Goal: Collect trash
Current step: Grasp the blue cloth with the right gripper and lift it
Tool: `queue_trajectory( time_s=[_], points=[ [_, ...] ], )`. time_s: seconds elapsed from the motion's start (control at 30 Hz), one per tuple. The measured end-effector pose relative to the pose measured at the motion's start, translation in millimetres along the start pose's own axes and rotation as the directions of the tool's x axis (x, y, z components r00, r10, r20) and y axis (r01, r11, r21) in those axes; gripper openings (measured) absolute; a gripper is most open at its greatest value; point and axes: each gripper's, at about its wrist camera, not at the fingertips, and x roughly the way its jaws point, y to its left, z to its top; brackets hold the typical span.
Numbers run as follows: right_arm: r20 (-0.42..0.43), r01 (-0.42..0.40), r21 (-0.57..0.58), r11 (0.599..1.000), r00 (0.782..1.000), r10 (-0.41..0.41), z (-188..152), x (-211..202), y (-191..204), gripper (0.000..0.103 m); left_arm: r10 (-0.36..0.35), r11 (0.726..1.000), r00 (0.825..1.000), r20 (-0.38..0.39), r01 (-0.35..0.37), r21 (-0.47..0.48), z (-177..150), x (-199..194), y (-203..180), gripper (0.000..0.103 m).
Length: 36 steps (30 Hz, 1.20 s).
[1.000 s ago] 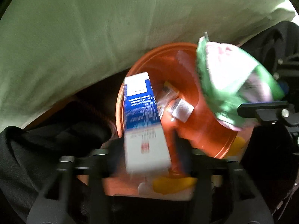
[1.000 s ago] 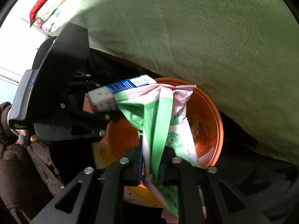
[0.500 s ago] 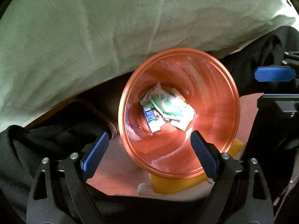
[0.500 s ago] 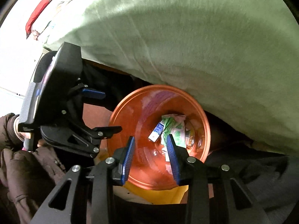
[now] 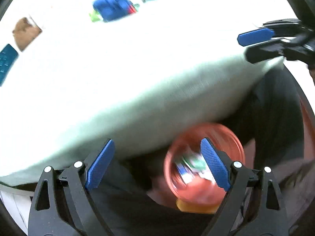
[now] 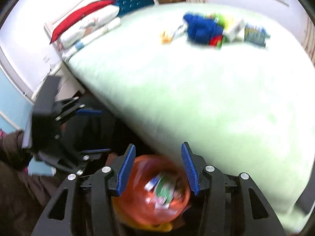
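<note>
The orange bin (image 5: 196,192) stands on the floor beside the bed, and in it lie a blue-and-white carton (image 5: 182,172) and a green-and-white wrapper (image 6: 164,189). High above the bin, my left gripper (image 5: 155,147) is wide open and empty. My right gripper (image 6: 158,149) also hangs above the bin (image 6: 149,214); its jaws are opening and nothing is between them. More trash (image 6: 206,29) lies in a heap on the far side of the bed: a blue item, green and red wrappers and a printed packet. This heap of trash (image 5: 112,6) appears blurred in the left wrist view.
The bed, under a pale green blanket (image 6: 206,102), fills most of both views. Pillows (image 6: 88,25) with a red edge lie at its head. The person's dark clothing (image 5: 128,196) surrounds the bin. Each wrist view catches the other gripper at its edge.
A second ago my left gripper held the carton and my right the wrapper over the bin. Both items dropped in; both grippers opened and rose, bringing the bed top into view.
</note>
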Motion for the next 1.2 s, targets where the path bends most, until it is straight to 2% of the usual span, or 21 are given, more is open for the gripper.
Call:
queue_trajectory(
  time_s=[0.13,0.17,0.33,0.5,0.63,0.83,0.87,0.97,1.2],
  points=[
    [0.071,0.026,0.000,1.000,0.997,-0.026,55,5,-20,0.057,0.067,0.996,0.996,0.053,-0.064,-0.054,27,-4,19,0.087],
    [0.088,0.037,0.004,0.999,0.995,-0.037,71,9,-26,0.062,0.092,0.994,0.994,0.064,-0.088,-0.070,36,-3,24,0.087],
    [0.105,0.099,-0.014,0.995,0.990,-0.097,137,44,-38,0.066,0.186,0.980,0.979,0.087,-0.178,-0.087,58,8,28,0.087],
    [0.068,0.181,-0.023,0.983,0.981,-0.179,200,92,-57,0.070,0.201,0.979,0.976,0.088,-0.197,-0.050,64,26,32,0.087],
    [0.033,0.245,-0.039,0.969,0.969,-0.244,232,125,-64,0.082,0.196,0.980,0.976,0.096,-0.193,-0.045,68,30,31,0.087],
    [-0.016,0.352,-0.109,0.930,0.934,-0.356,254,166,-60,0.083,0.155,0.984,0.984,0.087,-0.146,-0.102,74,39,48,0.087],
    [-0.028,0.346,-0.107,0.932,0.936,-0.350,254,171,-62,0.077,0.151,0.983,0.985,0.087,-0.140,-0.116,75,40,53,0.087],
    [-0.036,0.318,-0.065,0.946,0.947,-0.321,252,173,-68,0.069,0.147,0.981,0.985,0.090,-0.134,-0.138,74,38,58,0.087],
    [-0.007,0.284,-0.041,0.958,0.959,-0.285,243,151,-64,0.060,0.137,0.979,0.987,0.088,-0.122,-0.162,74,38,63,0.087]
  ],
)
